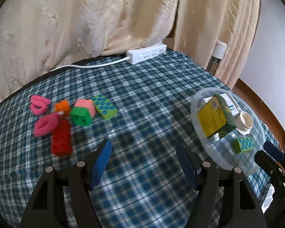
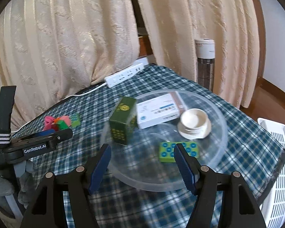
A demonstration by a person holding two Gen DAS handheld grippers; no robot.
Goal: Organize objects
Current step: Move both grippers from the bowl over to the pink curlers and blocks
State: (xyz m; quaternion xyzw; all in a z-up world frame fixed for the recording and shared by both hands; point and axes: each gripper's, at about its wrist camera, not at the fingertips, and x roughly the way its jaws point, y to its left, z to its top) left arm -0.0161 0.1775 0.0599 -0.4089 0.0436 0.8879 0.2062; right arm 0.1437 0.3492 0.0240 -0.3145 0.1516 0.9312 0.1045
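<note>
A clear plastic bowl (image 2: pixel 214 163) sits on the checked cloth of the surface (image 1: pixel 142 98), near its right edge. Inside it are a dark green box (image 2: pixel 121 121) leaning against the bowl's left wall, a white box (image 2: pixel 157 112) lying flat at the back, a small white cup (image 2: pixel 193 125) on its base at the right, and a green studded block (image 2: pixel 180 152) lying on the bowl's floor at the front.

Well apart from the bowl, on the left of the cloth, loose things lie bunched together: two pink hair ties (image 1: pixel 41 114), an orange block (image 1: pixel 62 107), a red block (image 1: pixel 61 138), a green-and-pink block (image 1: pixel 82 113) and a long green studded block (image 1: pixel 104 106). A white power strip (image 1: pixel 146 54) lies at the far edge against the curtain (image 1: pixel 85 19).

The stretch of cloth between the pile and the bowl is bare. The left claw (image 1: pixel 143 161) hangs over it, jaws apart and holding nothing. The right claw (image 2: pixel 142 163) hangs over the bowl's near rim, jaws apart and empty too. A white slatted basket (image 2: pixel 279 171) stands just beyond the right edge.
</note>
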